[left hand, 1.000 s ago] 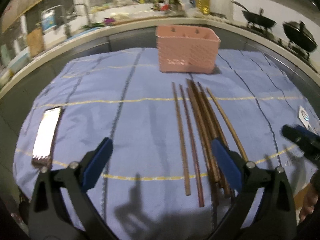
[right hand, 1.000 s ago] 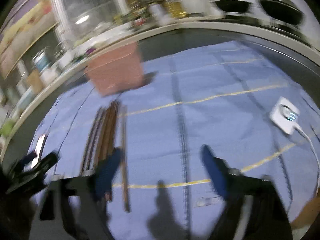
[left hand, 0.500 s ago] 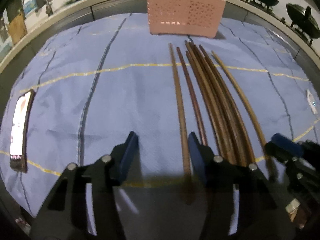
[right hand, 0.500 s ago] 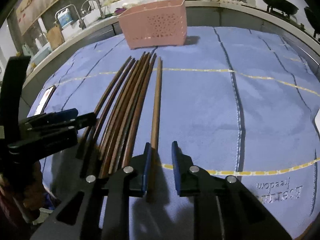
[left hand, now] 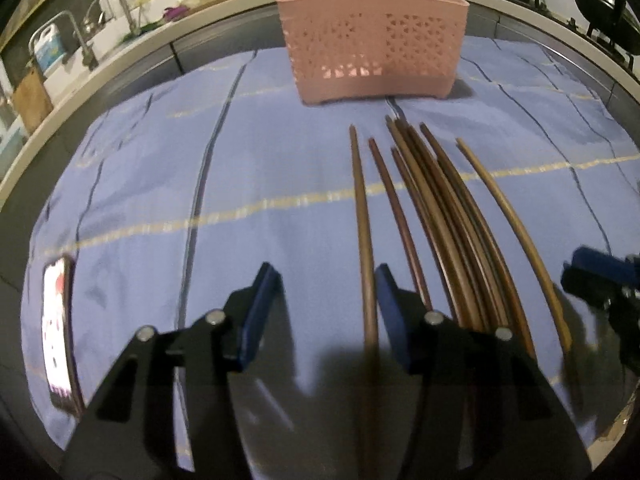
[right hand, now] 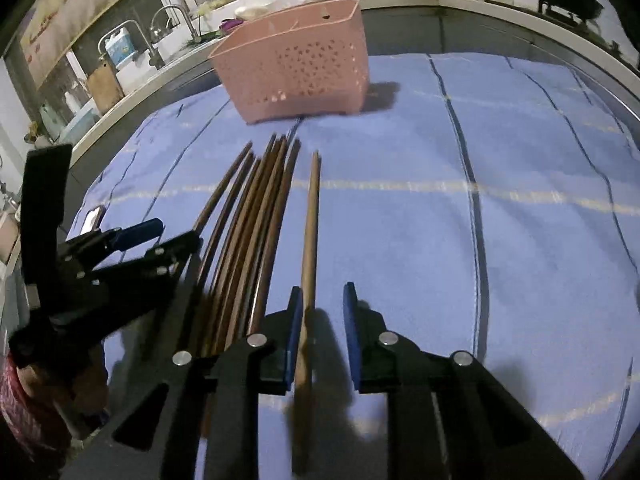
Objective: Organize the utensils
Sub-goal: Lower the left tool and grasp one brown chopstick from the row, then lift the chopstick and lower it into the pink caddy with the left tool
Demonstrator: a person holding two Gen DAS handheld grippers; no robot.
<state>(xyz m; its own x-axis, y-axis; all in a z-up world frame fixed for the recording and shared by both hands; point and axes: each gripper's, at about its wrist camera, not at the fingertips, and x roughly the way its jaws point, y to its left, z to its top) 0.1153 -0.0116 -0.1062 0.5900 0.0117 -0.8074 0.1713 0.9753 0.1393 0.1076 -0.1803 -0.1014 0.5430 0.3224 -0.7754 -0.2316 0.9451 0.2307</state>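
**Two tongs over the chopstick row**

A row of brown chopsticks lies on a blue cloth spread over the counter, tips pointing toward a pink basket that stands upright at the far end, just beyond them.

The left tongs have just been closing and now stand about half apart. The leftmost stick runs between the pads, close by the right-hand pad; whether it touches that pad is unclear, and the other pad is well clear of it.

The right tongs have also just been closing and stand narrowly apart. The rightmost stick, paler and lying a little apart from the bundle, passes between the pads, right against the left-hand pad, with a gap to the other. It is not clamped.

Each pair of tongs shows at the edge of the other's view. A phone with a lit screen lies on the cloth, well to the left of the sticks.
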